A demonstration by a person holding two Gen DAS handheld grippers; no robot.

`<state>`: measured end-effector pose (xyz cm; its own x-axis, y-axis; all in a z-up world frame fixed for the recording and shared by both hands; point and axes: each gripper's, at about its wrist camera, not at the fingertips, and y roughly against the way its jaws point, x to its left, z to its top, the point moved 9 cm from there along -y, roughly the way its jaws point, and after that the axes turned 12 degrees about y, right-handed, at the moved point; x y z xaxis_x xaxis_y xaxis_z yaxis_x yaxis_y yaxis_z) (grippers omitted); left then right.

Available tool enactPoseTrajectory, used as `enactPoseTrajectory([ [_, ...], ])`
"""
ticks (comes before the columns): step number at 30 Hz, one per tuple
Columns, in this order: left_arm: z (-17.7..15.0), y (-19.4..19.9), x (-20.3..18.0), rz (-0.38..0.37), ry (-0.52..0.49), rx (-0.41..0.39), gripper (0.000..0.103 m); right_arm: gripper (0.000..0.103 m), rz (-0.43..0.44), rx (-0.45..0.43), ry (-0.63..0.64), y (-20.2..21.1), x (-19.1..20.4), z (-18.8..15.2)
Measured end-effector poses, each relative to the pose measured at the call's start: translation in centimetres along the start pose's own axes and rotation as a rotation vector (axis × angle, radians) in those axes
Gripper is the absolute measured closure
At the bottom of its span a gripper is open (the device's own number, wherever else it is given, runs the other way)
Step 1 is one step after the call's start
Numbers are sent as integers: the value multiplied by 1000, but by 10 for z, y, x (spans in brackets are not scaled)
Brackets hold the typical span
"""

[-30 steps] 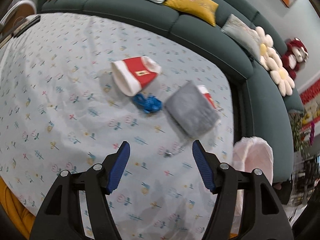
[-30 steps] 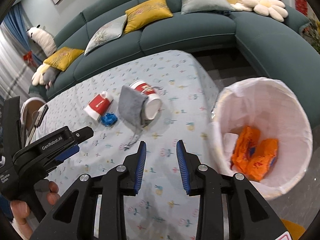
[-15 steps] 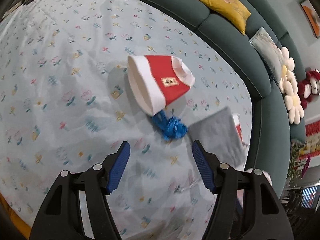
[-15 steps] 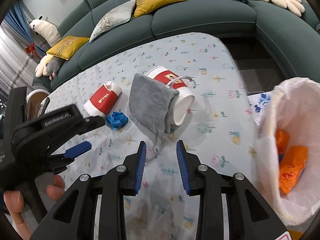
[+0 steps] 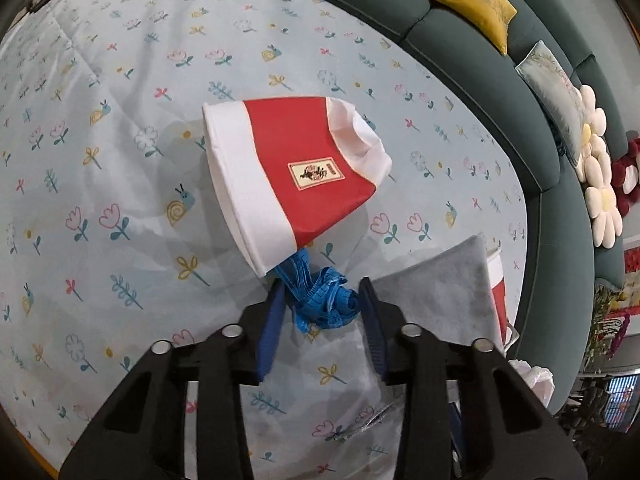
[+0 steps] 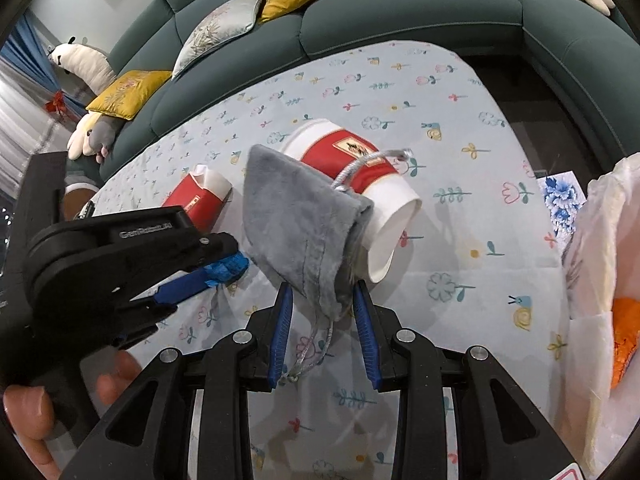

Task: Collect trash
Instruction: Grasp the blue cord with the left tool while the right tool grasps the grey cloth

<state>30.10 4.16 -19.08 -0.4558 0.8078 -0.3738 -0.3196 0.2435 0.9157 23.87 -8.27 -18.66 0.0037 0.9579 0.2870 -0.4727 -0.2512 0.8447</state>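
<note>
Left gripper (image 5: 322, 312) just closing around soft, light blue wad (image 5: 320, 304) mid-table beside crushed red cup (image 5: 296, 178); right gripper (image 6: 320, 312) narrow, straddling limp grey pouch (image 6: 298, 232). Best pinched mid-bunch.

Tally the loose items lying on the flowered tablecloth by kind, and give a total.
Red-and-white paper cups: 2 (crushed cup, round cup)
Blue crumpled scraps: 1 (blue scrap)
Grey drawstring pouches: 1 (grey pouch)
Total: 4
</note>
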Motion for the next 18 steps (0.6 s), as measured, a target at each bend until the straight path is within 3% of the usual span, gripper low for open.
enactPoseTrajectory([
  [3, 0, 0, -3, 5, -29, -4, 74, 74, 3, 6, 6, -4, 0, -1],
  [5, -1, 1, -2, 4, -34, -6, 76, 86, 11, 5, 17, -5, 3, -1],
  [9, -3, 6, 2, 12, -43, -15, 78, 98, 13, 10, 27, -4, 6, -6],
  [18, -21, 27, 12, 4, -71, -29, 80, 99, 29, -25, 17, 24, 8, -15],
])
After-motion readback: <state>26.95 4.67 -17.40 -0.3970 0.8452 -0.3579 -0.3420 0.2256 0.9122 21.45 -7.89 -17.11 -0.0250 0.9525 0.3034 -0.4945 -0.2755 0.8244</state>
